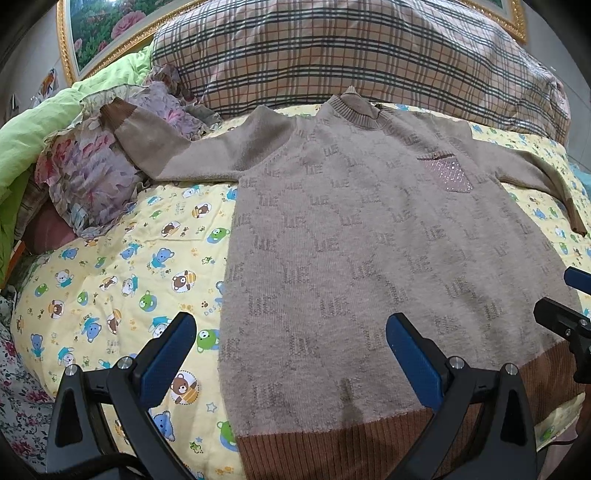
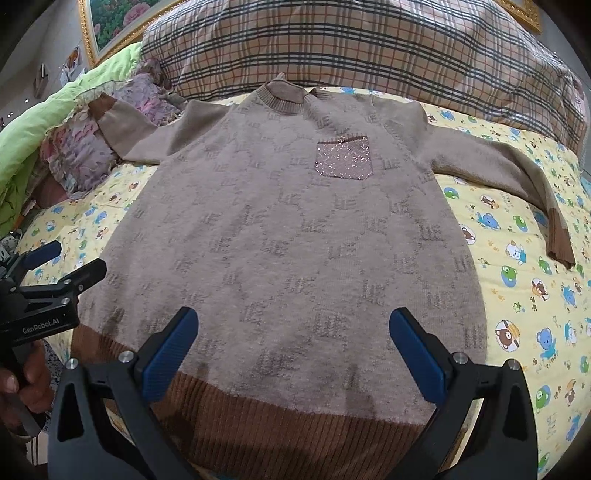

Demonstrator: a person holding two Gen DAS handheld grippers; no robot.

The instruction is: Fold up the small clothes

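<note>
A small beige knit sweater with a brown ribbed hem and cuffs lies flat, front up, on a yellow bear-print sheet; it also shows in the right wrist view. A sparkly chest pocket faces up. Both sleeves are spread out sideways. My left gripper is open and empty above the hem's left corner. My right gripper is open and empty above the hem's middle. The right gripper also shows at the left wrist view's right edge, and the left gripper at the right wrist view's left edge.
A plaid pillow lies behind the collar. A floral cloth and a green quilt are bunched at the left, under the left sleeve's cuff. A gold-framed picture hangs behind.
</note>
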